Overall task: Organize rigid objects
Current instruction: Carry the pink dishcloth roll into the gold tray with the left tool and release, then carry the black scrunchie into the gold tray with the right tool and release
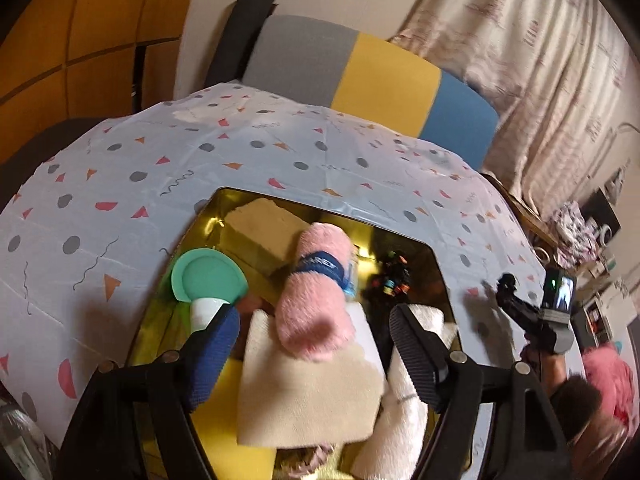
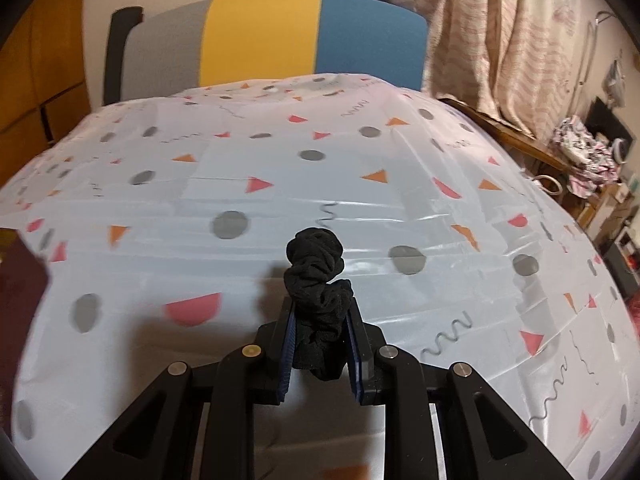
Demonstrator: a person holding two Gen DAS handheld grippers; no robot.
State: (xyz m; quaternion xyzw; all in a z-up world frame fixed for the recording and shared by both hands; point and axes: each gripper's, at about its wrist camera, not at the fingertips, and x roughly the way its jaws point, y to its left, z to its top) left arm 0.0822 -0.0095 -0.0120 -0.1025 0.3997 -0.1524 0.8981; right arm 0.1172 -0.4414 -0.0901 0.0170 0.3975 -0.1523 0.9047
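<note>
In the left wrist view my left gripper (image 1: 316, 336) is open above a gold tray (image 1: 424, 256). Between and below its fingers lie a pink fluffy roll with a blue band (image 1: 316, 300) and a beige cloth (image 1: 312, 396). A green lid on a white cup (image 1: 208, 276) stands by the left finger. A white towel (image 1: 404, 412) lies under the right finger. In the right wrist view my right gripper (image 2: 322, 320) is shut on a black scrunchie (image 2: 316, 280), held above the patterned tablecloth (image 2: 280, 184). That gripper also shows in the left wrist view (image 1: 508, 284).
A beige block (image 1: 260, 228) sits at the tray's far side. A chair with grey, yellow and blue back (image 2: 272, 36) stands behind the table. Curtains (image 2: 500, 32) hang at the right, with clutter (image 2: 584, 152) beside the table's right edge.
</note>
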